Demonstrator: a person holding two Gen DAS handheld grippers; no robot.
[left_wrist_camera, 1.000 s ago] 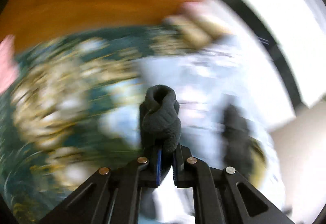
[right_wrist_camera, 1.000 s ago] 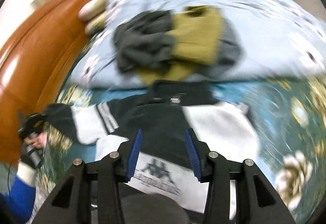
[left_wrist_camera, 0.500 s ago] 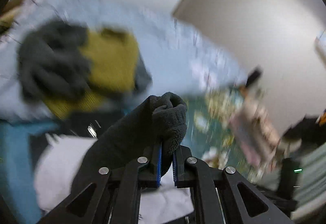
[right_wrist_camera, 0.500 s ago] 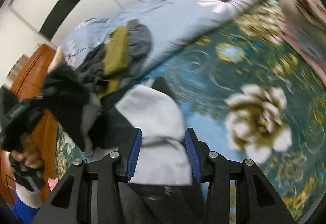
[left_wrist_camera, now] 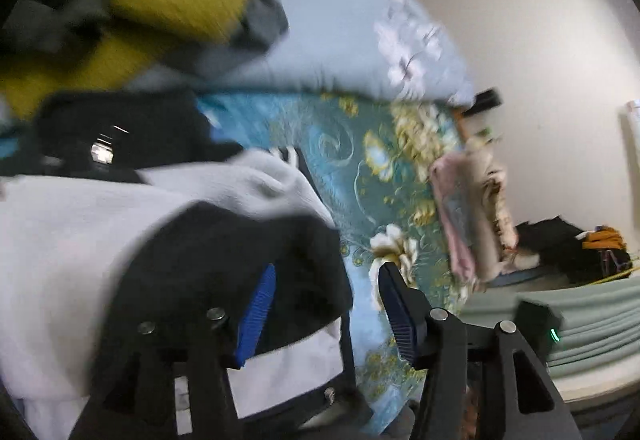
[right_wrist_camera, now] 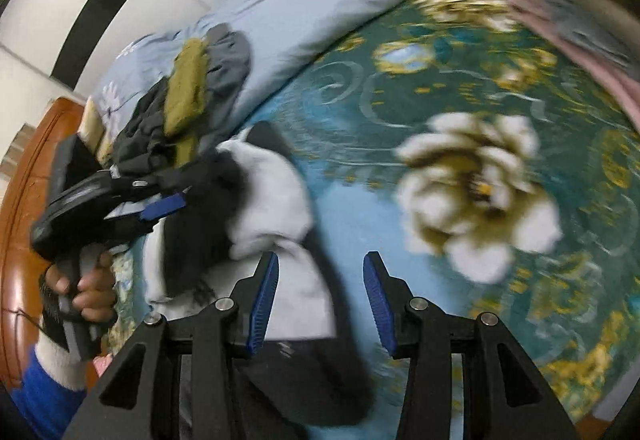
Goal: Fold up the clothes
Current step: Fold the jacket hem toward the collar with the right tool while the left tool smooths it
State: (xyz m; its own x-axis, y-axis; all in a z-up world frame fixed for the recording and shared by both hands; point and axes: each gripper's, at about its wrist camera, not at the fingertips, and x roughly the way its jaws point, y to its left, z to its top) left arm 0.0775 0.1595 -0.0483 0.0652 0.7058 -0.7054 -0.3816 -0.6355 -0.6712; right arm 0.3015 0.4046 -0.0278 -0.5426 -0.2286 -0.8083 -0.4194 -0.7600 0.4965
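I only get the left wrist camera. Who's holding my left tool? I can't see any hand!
Observer: The right wrist camera shows a hand gripping the left tool by its handle. The tool's jaws are opening, and the black sleeve lies loose between them.
Operator: What's on the arm?
Observer: A blue sleeve with a white cuff.
Operator: Where's the other tool?
Observer: The right tool is open above the edge of the black and white jacket, pinching nothing.
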